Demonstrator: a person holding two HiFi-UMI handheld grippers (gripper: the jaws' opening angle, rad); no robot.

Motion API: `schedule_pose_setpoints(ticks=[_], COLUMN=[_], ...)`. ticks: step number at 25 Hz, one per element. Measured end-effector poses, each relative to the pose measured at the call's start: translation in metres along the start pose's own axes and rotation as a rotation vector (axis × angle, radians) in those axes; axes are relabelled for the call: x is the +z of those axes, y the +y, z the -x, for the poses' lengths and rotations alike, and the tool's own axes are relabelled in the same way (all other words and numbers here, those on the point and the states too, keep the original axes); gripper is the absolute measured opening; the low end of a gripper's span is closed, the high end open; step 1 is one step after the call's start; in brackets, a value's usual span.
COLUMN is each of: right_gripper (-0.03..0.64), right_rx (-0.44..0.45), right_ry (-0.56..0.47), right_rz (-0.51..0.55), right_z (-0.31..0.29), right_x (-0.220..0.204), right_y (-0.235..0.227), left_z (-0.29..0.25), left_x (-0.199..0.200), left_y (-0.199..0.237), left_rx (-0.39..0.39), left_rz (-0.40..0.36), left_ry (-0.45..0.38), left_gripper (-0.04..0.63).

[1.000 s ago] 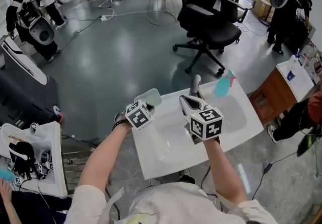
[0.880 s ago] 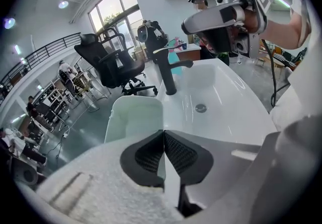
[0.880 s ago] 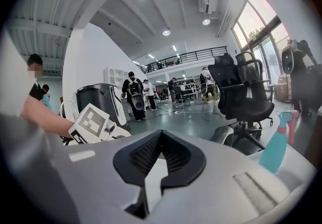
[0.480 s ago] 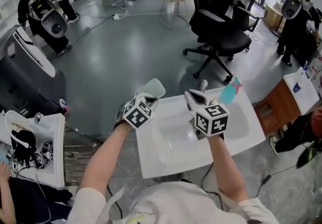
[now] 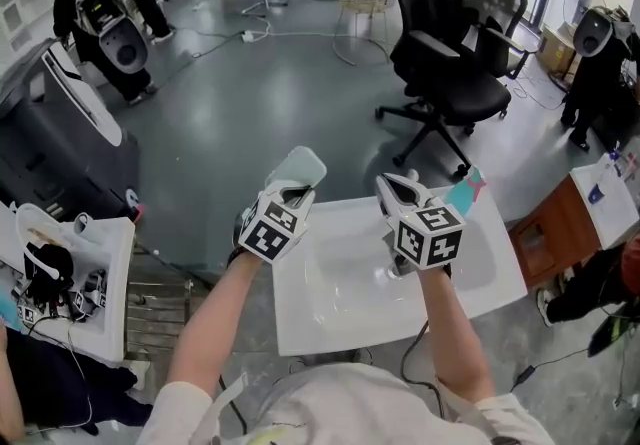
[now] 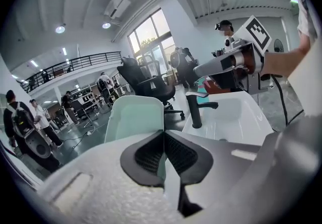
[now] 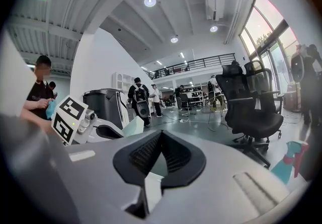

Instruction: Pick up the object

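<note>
Centre-left, the left hand-held gripper (image 5: 290, 195) is clamped on the thin rim of the pale green tray (image 5: 298, 169), held clear of the white sink (image 5: 330, 323). The tray looks light, stiff and slick, so a deep rim grip suits. Further right, the right hand-held gripper (image 5: 399, 185) is closed and empty.

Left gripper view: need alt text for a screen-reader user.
The left gripper has its jaws shut on the edge of a pale green tray, which it holds upright. Behind it are a white sink with a black faucet, the right gripper and a black office chair.
</note>
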State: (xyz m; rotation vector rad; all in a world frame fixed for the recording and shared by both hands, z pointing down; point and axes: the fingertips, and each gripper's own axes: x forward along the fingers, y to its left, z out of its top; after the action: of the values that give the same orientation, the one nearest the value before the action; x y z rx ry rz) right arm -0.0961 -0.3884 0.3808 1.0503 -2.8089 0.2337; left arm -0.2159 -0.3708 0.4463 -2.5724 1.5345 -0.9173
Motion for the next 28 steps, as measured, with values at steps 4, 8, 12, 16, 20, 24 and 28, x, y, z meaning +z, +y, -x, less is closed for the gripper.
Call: schedule_pose_setpoints(ticks=[4, 8, 12, 16, 20, 24, 28], right_gripper=[0.003, 0.003, 0.003, 0.003, 0.003, 0.003, 0.003], right_rx=[0.016, 0.037, 0.053, 0.060, 0.067, 0.067, 0.064], right_ry=[-0.013, -0.028, -0.036, -0.046, -0.051, -0.052, -0.057], right_rz=[0.007, 0.017, 0.023, 0.021, 0.021, 0.036, 0.039], right_z=[-0.002, -0.004, -0.007, -0.009, -0.010, -0.011, -0.010], right_x=[0.007, 0.015, 0.018, 0.020, 0.023, 0.024, 0.026], right_y=[0.002, 0.007, 0.013, 0.014, 0.015, 0.017, 0.017], left_z=[0.013, 0.032, 0.050, 0.058, 0.066, 0.075, 0.079], left_x=[0.004, 0.012, 0.020, 0.022, 0.020, 0.016, 0.014], left_y=[0.011, 0.019, 0.027, 0.031, 0.035, 0.043, 0.046], left_rx=[0.070, 0.141, 0.207, 0.246, 0.284, 0.321, 0.335], left_rz=[0.044, 0.096, 0.133, 0.188, 0.223, 0.263, 0.277], left_ry=[-0.038, -0.074, -0.118, -0.158, -0.179, -0.200, -0.207], left_gripper=[0.008, 0.008, 0.008, 0.008, 0.008, 0.008, 0.008])
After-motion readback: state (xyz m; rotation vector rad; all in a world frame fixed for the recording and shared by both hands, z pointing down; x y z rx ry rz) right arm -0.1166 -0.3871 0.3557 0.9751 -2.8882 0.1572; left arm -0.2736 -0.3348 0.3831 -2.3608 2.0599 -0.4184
